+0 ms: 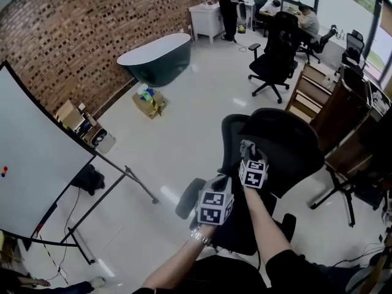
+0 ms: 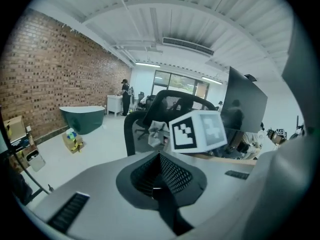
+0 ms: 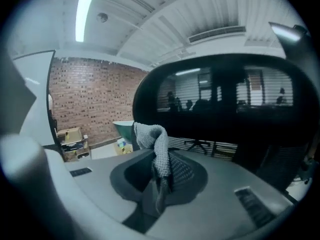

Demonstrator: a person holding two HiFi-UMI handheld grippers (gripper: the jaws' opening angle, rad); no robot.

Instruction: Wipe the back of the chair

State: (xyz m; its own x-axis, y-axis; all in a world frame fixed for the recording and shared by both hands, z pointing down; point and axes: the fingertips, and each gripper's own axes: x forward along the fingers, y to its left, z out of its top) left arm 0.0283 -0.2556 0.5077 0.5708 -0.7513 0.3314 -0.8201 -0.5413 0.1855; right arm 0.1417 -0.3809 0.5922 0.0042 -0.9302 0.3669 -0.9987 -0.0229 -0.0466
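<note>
A black mesh office chair (image 1: pixel 288 149) stands right in front of me, its curved back (image 3: pixel 225 99) filling the right gripper view. My right gripper (image 1: pixel 249 159) is shut on a grey knitted cloth (image 3: pixel 159 151), which it holds close to the upper left edge of the chair back. The cloth (image 1: pixel 247 146) sticks up above the marker cube. My left gripper (image 1: pixel 215 196) hovers lower and to the left, beside the chair, with its jaws shut on nothing (image 2: pixel 160 176). It looks at the right gripper's cube (image 2: pixel 197 129) and the cloth (image 2: pixel 159 128).
A whiteboard on a wheeled stand (image 1: pixel 30 164) stands at the left. Farther off are a green bathtub (image 1: pixel 156 57), a cardboard box (image 1: pixel 150 101), a second black chair (image 1: pixel 275 54) and wooden desks (image 1: pixel 315 94). A person stands by a white cabinet (image 1: pixel 228 5).
</note>
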